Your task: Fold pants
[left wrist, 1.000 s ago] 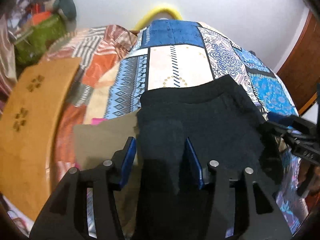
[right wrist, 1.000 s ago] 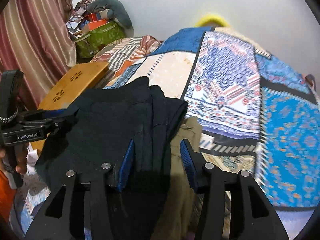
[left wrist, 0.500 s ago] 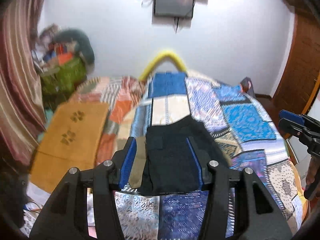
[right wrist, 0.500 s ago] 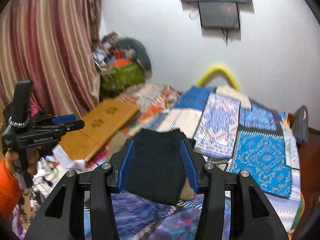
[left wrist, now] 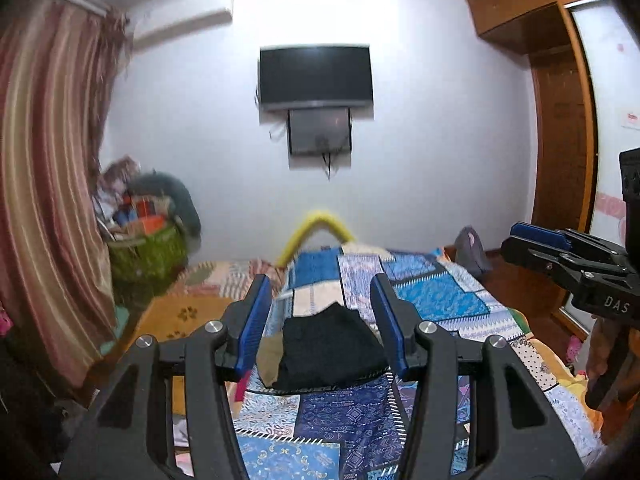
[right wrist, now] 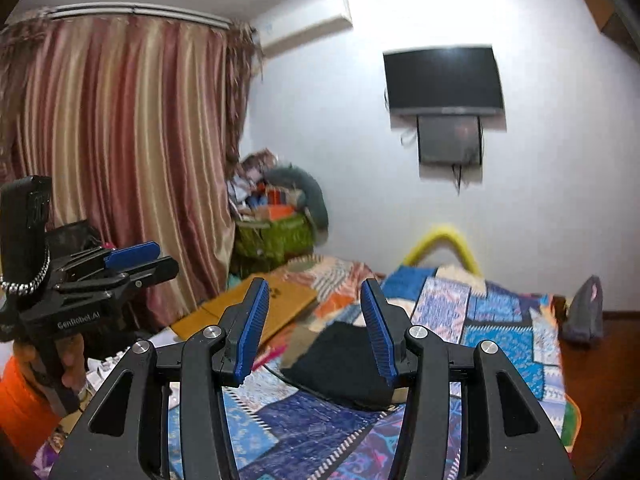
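Both grippers (left wrist: 320,320) (right wrist: 314,326) now raised, seemingly level

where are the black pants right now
The black pants lie folded on the patchwork bedspread, centred in the left wrist view, overlapping an olive-tan garment on their left; neither open gripper touches them.

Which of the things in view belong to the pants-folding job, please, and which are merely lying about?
Job: black folded pants, left gripper, right gripper, both open and empty.

Lying about: tan garment, wooden board, green basket, wall TV, patchwork bedspread.
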Demonstrator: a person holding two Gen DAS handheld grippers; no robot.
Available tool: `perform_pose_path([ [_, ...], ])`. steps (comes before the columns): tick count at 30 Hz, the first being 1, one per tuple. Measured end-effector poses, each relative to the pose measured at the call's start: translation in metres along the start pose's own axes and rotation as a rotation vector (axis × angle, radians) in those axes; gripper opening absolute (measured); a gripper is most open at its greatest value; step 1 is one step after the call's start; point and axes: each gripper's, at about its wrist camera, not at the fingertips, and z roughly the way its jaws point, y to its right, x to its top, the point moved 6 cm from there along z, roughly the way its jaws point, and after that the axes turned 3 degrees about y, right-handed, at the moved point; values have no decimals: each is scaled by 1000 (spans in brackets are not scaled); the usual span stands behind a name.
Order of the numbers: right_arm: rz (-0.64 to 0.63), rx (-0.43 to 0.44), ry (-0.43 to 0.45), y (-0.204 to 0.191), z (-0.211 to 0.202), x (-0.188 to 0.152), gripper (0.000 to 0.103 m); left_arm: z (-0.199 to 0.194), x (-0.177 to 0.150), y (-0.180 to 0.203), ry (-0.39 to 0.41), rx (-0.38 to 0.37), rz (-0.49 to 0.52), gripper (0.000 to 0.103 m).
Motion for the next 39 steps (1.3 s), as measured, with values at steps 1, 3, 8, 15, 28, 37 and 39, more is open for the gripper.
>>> perform_pose_path([
  [1,-4,0,18,-7,-11,-1,44,-13,-1,4,16,0,2,51],
  [3,-2,3,48,-15,-25,-4,44,-33,-3,10,37,5,-2,58],
  [8,-2,-16,95,-29,-47,-14,58,-68,-14,19,89,34,-20,79],
  [15,-1,-52,120,-37,-63,-20,87,-81,-31,25,96,55,-39,99],
  [28,28,-125,93,-25,-53,-35,103,-75,-49,26,65,37,-53,101],
  [37,32,-130,79,-25,-58,-47,103,-68,-53,21,52,32,-72,101],
  [39,31,-132,76,-25,-58,-47,103,-67,-54,21,52,32,-76,101],
])
